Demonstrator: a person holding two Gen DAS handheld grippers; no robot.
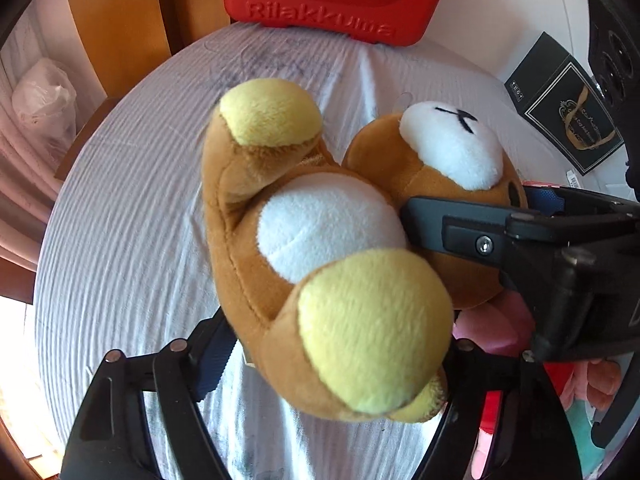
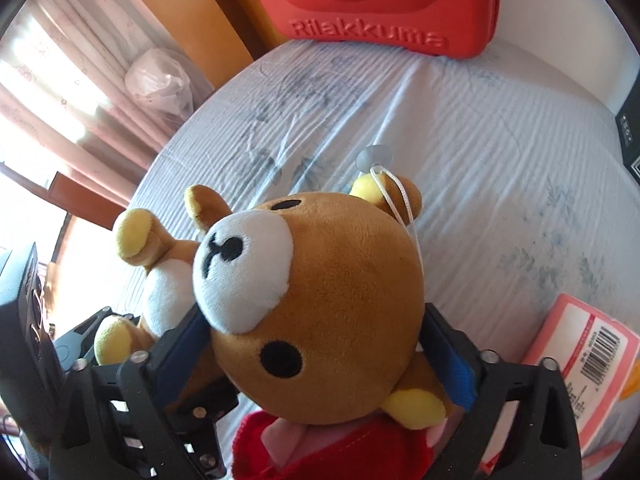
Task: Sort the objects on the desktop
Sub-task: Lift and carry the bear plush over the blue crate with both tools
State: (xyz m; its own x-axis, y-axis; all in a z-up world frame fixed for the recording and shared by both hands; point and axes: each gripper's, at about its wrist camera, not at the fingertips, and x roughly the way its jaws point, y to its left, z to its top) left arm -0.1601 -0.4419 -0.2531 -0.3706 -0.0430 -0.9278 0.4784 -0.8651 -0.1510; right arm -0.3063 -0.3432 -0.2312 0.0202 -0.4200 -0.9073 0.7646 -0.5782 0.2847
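You see a plush bear (image 2: 332,312) of soft, matt pile on the desk's ribbed white cloth (image 1: 132,216). Behind it stands a red case (image 2: 384,4) of smooth moulded plastic, faintly glossy. Each hand-held gripper (image 1: 332,364) looks like matt black plastic with bright metal screws.

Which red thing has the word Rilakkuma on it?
The red case standing at the far edge of the table; the other red thing, a soft cloth, lies under the bear's head.
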